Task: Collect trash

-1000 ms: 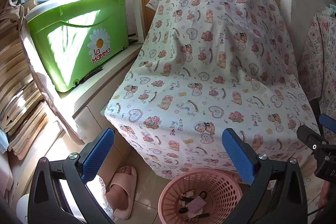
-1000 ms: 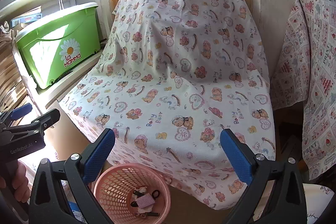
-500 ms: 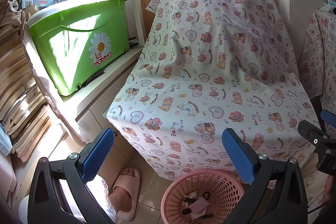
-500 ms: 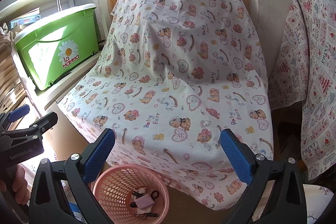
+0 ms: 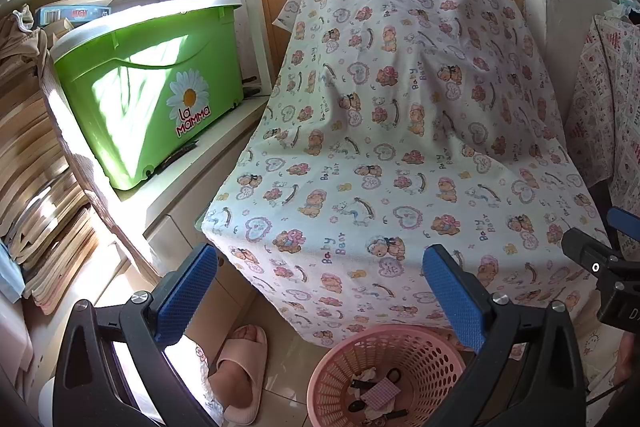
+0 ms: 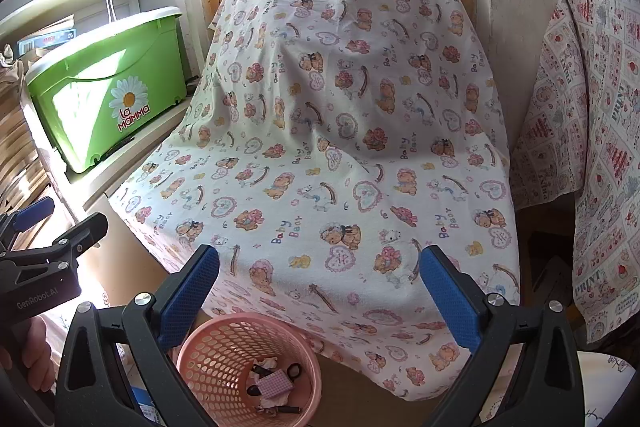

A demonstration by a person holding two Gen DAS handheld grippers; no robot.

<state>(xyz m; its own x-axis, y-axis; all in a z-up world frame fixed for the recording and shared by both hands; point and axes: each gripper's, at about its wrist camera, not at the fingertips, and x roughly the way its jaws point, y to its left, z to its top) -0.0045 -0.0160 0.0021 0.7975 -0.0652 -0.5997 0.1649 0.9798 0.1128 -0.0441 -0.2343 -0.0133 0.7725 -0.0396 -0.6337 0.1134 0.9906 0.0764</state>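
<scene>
We hold the left hand-held gripper and right hand-held gripper released, both empty. The pink basket of trash sits on the floor below. Only the left view shows a slipper.

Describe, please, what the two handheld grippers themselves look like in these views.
Both the left gripper and the right gripper have black plastic bodies with silver screws and two fingers faced with blue textured pads. The left gripper's side reads "GenRobot.AI" in the right wrist view.
</scene>
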